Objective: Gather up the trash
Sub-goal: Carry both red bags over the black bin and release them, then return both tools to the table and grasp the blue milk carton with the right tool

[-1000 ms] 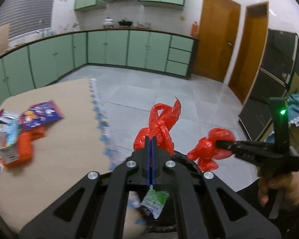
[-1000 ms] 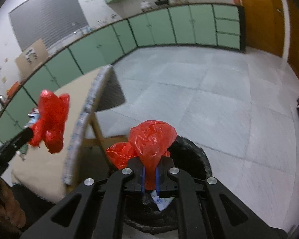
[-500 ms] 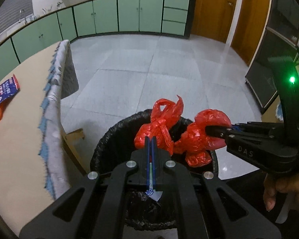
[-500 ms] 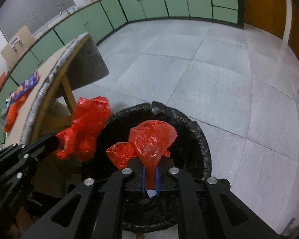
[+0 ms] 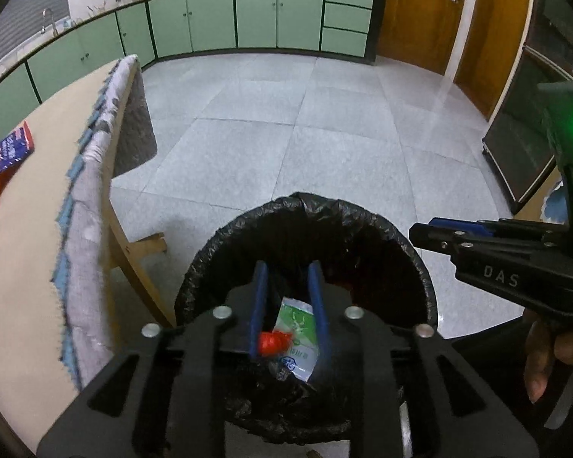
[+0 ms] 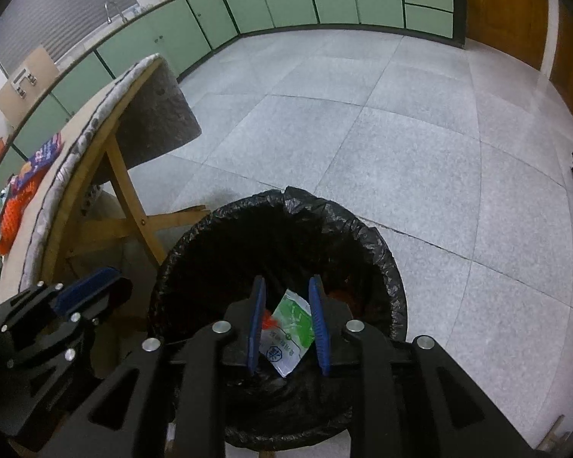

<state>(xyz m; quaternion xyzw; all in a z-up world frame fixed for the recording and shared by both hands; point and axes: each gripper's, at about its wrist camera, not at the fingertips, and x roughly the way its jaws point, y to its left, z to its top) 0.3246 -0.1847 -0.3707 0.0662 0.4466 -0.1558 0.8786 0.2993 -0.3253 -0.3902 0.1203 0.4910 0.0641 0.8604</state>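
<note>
A bin lined with a black bag (image 5: 382, 225) stands on the floor under both grippers; it also shows in the right wrist view (image 6: 378, 244). Inside lie a green and white packet (image 5: 300, 328) and a piece of red plastic (image 5: 273, 341); both show in the right wrist view, the packet (image 6: 292, 328) and the red bit (image 6: 268, 320). My left gripper (image 5: 288, 267) is open and empty above the bin. My right gripper (image 6: 285, 282) is open and empty above it too. The right gripper shows at the right in the left wrist view (image 5: 424, 231).
A wooden table with a grey cloth edge (image 5: 91, 175) stands left of the bin, with colourful wrappers (image 5: 4, 152) on it, also seen in the right wrist view (image 6: 23, 191). Green cabinets (image 5: 256, 11) line the far wall. Grey tiled floor (image 5: 324, 133) lies beyond.
Both grippers have opened and let go of the red plastic bags, which have dropped into the bin. Both grippers stay above the bin.
</note>
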